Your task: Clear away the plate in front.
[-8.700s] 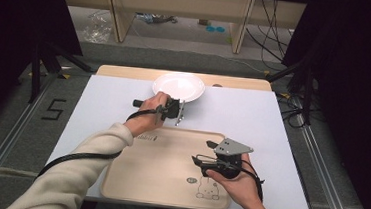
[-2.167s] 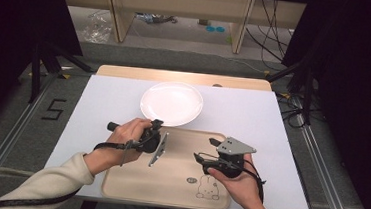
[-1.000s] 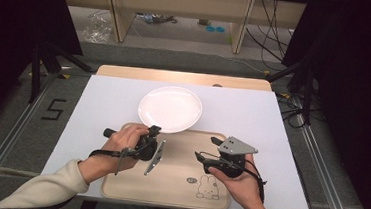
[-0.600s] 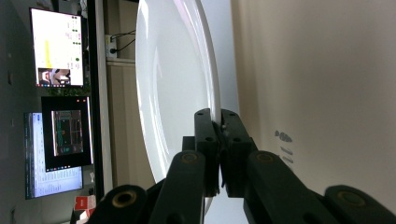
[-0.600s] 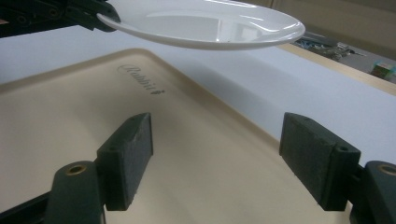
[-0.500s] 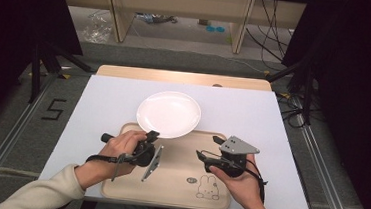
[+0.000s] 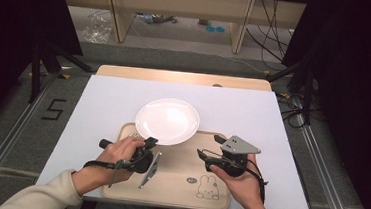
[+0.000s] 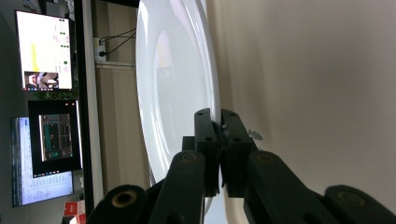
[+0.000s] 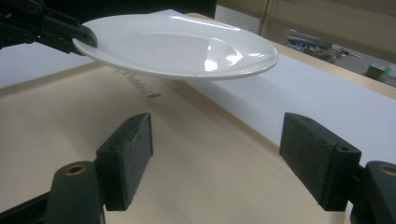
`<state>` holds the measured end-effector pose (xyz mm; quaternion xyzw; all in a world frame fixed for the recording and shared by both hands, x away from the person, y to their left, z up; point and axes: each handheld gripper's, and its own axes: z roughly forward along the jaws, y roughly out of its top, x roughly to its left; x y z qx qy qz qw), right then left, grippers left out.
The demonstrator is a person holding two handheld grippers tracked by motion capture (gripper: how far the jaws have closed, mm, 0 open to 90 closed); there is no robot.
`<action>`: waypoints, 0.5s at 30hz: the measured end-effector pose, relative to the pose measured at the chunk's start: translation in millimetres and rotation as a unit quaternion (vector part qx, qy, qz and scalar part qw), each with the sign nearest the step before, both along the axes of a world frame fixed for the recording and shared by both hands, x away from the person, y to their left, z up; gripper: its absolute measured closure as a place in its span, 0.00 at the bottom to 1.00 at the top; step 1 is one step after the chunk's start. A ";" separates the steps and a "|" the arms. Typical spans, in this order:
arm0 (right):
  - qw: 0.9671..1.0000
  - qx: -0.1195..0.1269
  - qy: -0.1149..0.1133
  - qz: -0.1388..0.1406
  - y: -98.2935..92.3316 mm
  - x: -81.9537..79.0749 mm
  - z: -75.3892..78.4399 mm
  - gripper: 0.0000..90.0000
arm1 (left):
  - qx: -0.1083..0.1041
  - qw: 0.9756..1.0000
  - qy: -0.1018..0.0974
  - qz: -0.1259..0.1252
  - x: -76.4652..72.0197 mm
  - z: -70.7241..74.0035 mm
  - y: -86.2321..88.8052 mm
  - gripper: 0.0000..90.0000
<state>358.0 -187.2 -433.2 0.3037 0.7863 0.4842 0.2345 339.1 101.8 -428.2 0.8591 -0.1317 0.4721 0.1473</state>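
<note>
My left gripper (image 7: 149, 143) is shut on the near rim of a white plate (image 7: 167, 120) and holds it above the far left part of a wooden tray (image 7: 177, 184). In the left gripper view the jaws (image 8: 218, 123) pinch the plate's rim (image 8: 177, 93), with the hand rolled on its side. My right gripper (image 7: 209, 145) hovers over the tray's right half, open with nothing in it. In the right gripper view its pads (image 9: 135, 135) stand wide apart above the tray (image 9: 196, 186). The plate (image 9: 177, 44) floats ahead of them, with the left gripper (image 9: 51, 28) at its edge.
The tray has a rabbit drawing (image 7: 207, 187) near its front edge and lies on a white sheet (image 7: 108, 98) that covers the table. A wooden strip (image 7: 175, 76) runs along the far edge. Black stands (image 7: 47, 53) and cables flank the table.
The left gripper has carried the plate from the table's far middle toward the person, until it hangs over the tray's far edge. The right gripper has barely moved.
</note>
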 end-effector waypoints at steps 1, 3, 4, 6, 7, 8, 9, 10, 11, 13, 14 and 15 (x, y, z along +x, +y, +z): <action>1.000 0.001 0.001 0.000 -0.1 -0.1 0.1 0.30 | 0.000 1.000 0.002 0.001 -0.9 -0.3 -0.2 0.97; 1.000 0.000 -0.001 -0.001 -0.3 0.2 -0.1 0.30 | 0.000 1.000 0.002 -0.001 -2.4 -1.2 -0.3 0.97; 1.000 0.001 -0.001 -0.002 -0.5 0.3 -0.1 0.30 | 0.000 1.000 0.005 0.000 -4.0 -1.5 -0.5 0.97; 1.000 0.001 -0.002 -0.003 -0.6 0.3 -0.1 0.30 | 0.003 1.000 0.008 -0.005 -6.0 -3.0 -0.7 0.97; 1.000 0.002 -0.001 -0.002 -0.7 0.3 0.0 0.30 | 0.001 1.000 0.010 -0.004 -7.3 -4.2 -0.8 0.97; 1.000 0.002 -0.001 -0.003 -0.8 0.3 0.0 0.30 | 0.001 1.000 0.011 -0.006 -8.1 -5.2 -0.8 0.97; 1.000 0.004 -0.002 -0.003 -0.7 0.5 -0.2 0.30 | 0.002 1.000 0.013 -0.007 -8.7 -5.8 -0.8 0.97; 1.000 0.003 -0.001 -0.004 -0.9 0.4 0.1 0.30 | 0.002 1.000 0.015 -0.008 -9.2 -6.3 -0.9 0.97; 1.000 0.003 0.000 -0.004 -0.9 0.4 0.1 0.30 | 0.001 1.000 0.018 -0.007 -10.0 -6.5 -1.1 0.97; 1.000 0.003 0.000 -0.004 -0.8 0.4 0.0 0.30 | 0.002 1.000 0.019 -0.008 -11.0 -7.2 -1.4 0.97; 1.000 0.003 0.000 -0.005 -0.9 0.5 -0.1 0.30 | 0.003 1.000 0.018 -0.009 -11.3 -7.7 -1.4 0.97; 1.000 0.003 0.000 -0.005 -0.9 0.5 -0.1 0.30 | 0.003 1.000 0.020 -0.009 -12.0 -8.0 -1.7 0.97</action>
